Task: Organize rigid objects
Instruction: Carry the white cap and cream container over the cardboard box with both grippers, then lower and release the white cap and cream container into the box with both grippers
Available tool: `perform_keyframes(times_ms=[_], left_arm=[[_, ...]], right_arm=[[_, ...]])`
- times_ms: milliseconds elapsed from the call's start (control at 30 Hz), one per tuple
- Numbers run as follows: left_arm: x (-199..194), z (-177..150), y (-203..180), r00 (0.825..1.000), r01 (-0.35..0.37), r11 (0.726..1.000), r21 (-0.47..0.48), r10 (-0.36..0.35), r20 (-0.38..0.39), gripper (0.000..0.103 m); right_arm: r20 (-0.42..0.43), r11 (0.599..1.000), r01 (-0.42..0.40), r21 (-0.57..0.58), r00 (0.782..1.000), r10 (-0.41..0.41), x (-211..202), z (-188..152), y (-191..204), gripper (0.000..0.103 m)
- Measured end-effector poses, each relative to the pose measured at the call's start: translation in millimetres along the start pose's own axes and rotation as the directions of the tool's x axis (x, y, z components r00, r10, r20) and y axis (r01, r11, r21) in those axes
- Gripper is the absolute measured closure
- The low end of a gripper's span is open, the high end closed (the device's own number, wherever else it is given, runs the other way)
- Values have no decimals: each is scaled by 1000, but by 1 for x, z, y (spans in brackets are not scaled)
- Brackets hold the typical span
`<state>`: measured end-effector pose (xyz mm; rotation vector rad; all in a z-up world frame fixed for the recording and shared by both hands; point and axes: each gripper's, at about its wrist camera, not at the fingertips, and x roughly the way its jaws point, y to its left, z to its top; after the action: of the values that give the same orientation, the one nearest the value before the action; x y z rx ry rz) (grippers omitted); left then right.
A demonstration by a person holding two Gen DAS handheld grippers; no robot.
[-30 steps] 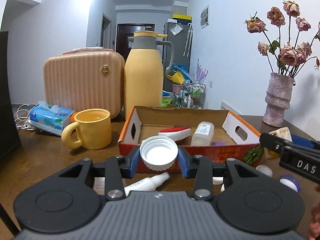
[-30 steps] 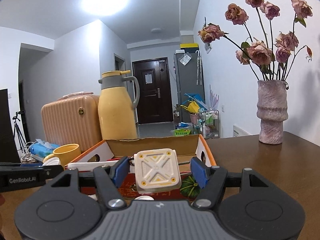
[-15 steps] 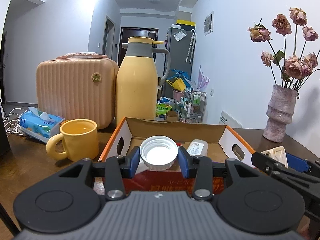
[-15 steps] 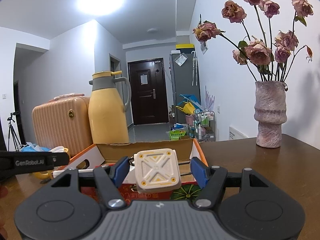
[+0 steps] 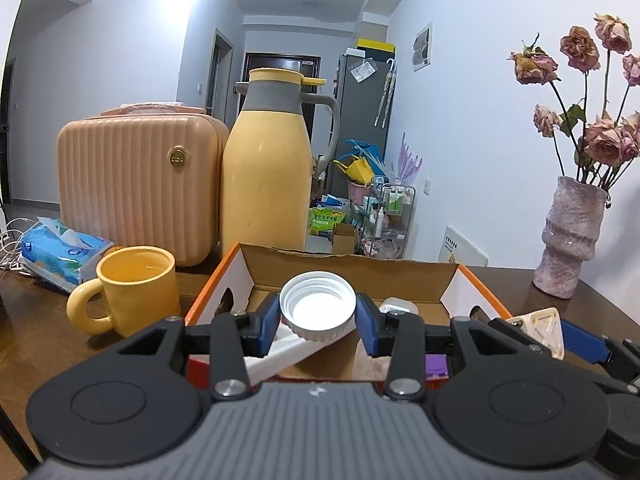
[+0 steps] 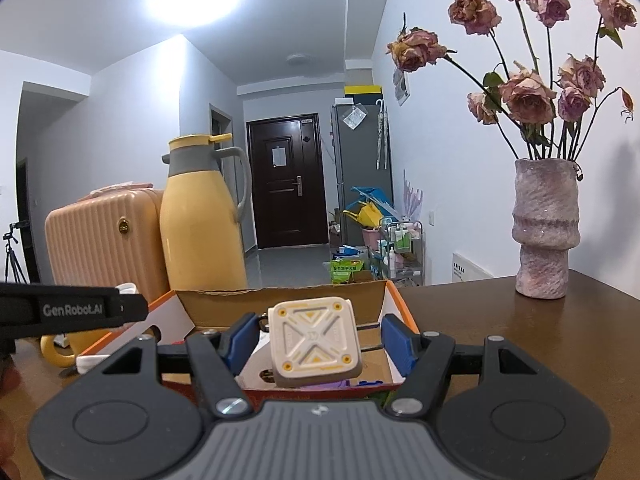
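Observation:
My left gripper (image 5: pixel 318 320) is shut on a white screw cap (image 5: pixel 318 306), its open side facing the camera, held over the front part of an orange-and-white cardboard box (image 5: pixel 348 260). My right gripper (image 6: pixel 320 340) is shut on a cream square plug block (image 6: pixel 314 340) with a raised X. Its left side is against one blue pad, and thin prongs reach the other. It hangs over the same box (image 6: pixel 280 300), to the right of the left gripper (image 6: pixel 72 310). White items and a purple piece (image 5: pixel 435 364) lie inside the box.
Left of the box stands a yellow mug (image 5: pixel 136 292). Behind it are a peach ribbed case (image 5: pixel 136 184), a tall yellow thermos jug (image 5: pixel 266 184) and a tissue pack (image 5: pixel 60 248). A pink vase of dried roses (image 6: pixel 546 232) stands at the right on the brown table (image 6: pixel 520 340).
Both grippers have moved forward with their loads, from in front of the box to over its near edge. The box now fills more of each view. Neither grip has changed.

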<state>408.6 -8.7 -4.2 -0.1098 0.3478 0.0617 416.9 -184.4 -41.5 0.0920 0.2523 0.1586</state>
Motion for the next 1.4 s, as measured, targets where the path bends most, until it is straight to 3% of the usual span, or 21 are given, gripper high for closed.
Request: perform_keyframes(times_ms=[967, 1400], left_arm=[[76, 16, 6, 997, -28, 1000, 1, 28, -67, 62], [100, 16, 9, 991, -59, 998, 15, 60, -121, 62]], right_arm=[[-54, 999, 35, 22, 998, -34, 73, 12, -4, 37], [-143, 999, 44, -2, 989, -43, 99, 11, -4, 37]])
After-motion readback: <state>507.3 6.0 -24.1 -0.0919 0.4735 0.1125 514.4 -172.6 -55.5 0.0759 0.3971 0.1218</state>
